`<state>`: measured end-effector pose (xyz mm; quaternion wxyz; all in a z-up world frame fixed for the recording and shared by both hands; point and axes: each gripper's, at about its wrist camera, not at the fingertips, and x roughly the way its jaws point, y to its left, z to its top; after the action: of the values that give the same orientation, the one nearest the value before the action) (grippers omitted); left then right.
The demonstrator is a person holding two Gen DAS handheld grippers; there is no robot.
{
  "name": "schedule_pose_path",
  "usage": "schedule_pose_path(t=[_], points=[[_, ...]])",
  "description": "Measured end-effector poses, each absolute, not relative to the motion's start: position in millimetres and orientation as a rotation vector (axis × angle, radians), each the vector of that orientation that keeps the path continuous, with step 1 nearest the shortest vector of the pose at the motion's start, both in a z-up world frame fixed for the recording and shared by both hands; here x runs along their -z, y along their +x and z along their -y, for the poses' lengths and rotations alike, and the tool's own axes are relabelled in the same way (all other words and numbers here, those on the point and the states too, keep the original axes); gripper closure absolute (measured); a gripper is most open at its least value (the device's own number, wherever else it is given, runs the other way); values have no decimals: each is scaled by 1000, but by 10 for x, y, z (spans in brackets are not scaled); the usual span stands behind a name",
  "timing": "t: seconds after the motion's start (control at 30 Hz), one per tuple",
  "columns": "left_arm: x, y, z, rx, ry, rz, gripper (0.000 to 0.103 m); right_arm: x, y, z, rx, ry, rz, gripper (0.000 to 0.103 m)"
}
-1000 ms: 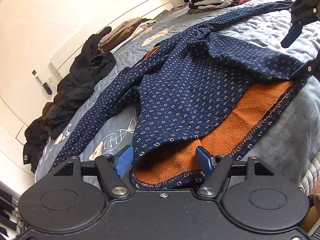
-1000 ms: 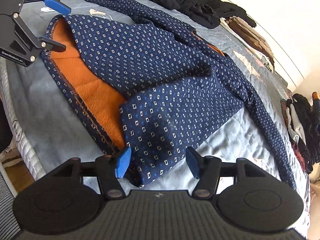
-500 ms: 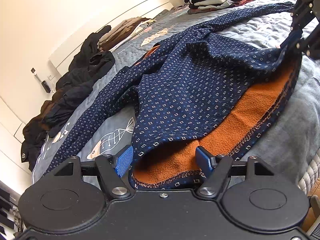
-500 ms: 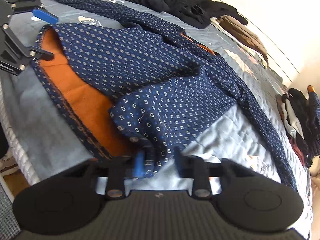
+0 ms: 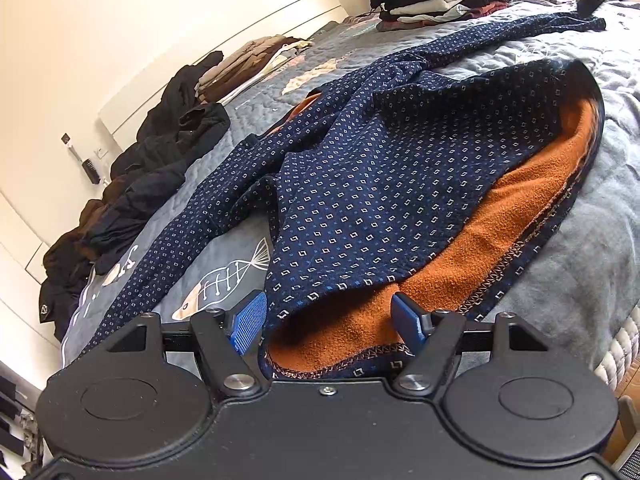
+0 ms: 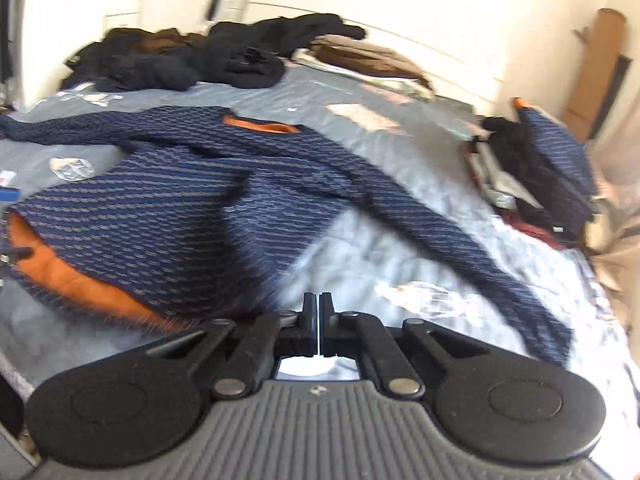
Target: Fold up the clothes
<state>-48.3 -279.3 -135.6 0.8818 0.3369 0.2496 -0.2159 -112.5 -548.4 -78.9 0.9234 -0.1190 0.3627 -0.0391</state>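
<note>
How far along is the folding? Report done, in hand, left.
Done: a folded stack sits far off on the bed. In hand: the navy shirt lies unfolded; the left gripper is open around its hem, the right gripper shut, no cloth seen in it. Left: this shirt and the dark heap.

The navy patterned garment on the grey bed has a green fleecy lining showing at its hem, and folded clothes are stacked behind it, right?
Not quite: the lining is orange, not green, as the left wrist view shows. The rest holds: the navy patterned garment lies on the grey bed, with folded clothes stacked behind.
</note>
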Motion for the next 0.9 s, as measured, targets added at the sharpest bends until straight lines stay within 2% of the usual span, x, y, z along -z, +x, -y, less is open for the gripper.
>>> schedule_pose_path(t=[0.13,0.23,0.3,0.33,0.37,0.9], points=[[1347,-480,2804,459,698,-518,35,960,-1124,5574,49,-305,-847,101],[1355,-477,2815,461,701,-521,34,963,-1165,5398,-43,-344,-807,93],[1360,-479,2818,463,703,-522,35,1013,-1121,5234,-74,-441,-795,74],[1363,-472,2814,462,704,-523,35,1054,-1076,5170,-94,-476,-796,61],[1364,-471,2814,462,704,-524,35,1097,-1029,5108,-114,-508,-797,56],[1367,-445,2818,466,689,-545,35,1799,-824,4658,-314,-1126,-724,57]])
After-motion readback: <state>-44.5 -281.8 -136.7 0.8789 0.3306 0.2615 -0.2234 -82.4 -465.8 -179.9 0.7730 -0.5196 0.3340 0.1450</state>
